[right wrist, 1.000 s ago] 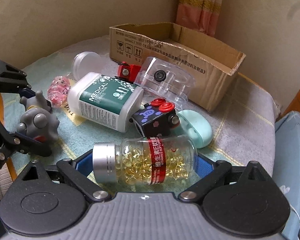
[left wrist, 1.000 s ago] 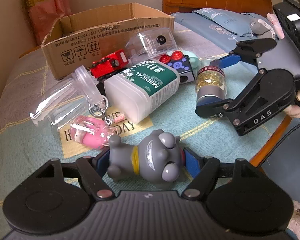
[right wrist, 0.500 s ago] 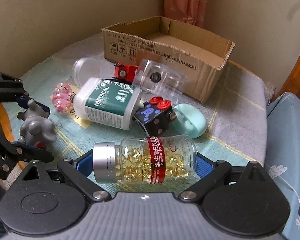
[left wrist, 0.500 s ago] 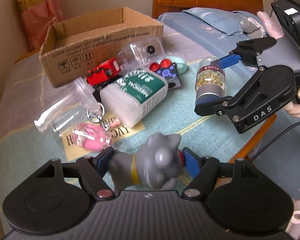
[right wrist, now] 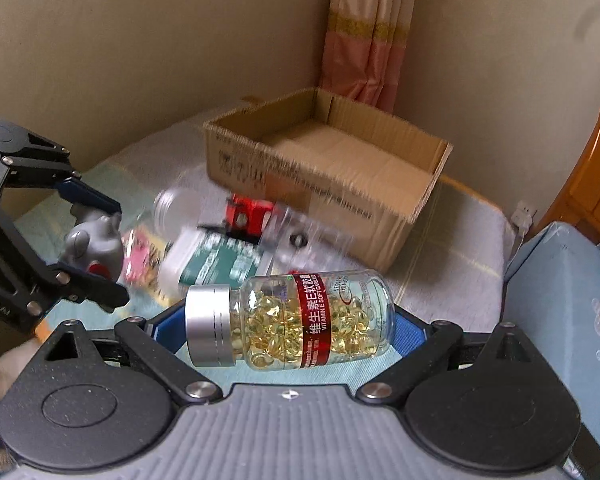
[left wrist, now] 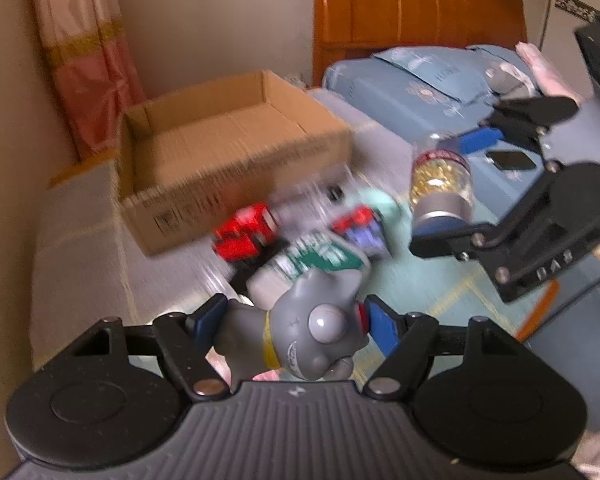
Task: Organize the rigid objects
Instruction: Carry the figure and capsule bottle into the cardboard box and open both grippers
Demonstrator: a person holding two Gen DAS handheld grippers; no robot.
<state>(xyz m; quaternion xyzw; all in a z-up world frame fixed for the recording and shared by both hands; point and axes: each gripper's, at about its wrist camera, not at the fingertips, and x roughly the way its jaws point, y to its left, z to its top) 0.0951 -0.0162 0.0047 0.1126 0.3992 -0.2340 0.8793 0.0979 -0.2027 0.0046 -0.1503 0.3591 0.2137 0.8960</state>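
two things are up off the table at once: we have the grey toy figure pinched between the blue pads of our left hand-held gripper, and the vitamin capsule bottle lying crosswise in our right hand-held gripper, silver cap at 9 o'clock. both pairs of jaws are closed down to the width of what they carry, so neither load sags. we hold the bottle sideways, we judge, because the fingers clamp its ends, cap and base, which are firmer to grip than the round glassy wall. the open cardboard box sits at 12 o'clock ahead of both hand-held grippers, empty as far as we can see, and is the likely place for them. below, blurred, lie the white medical bottle, a red toy, a pink trinket and clear plastic packaging, not yet sorted.
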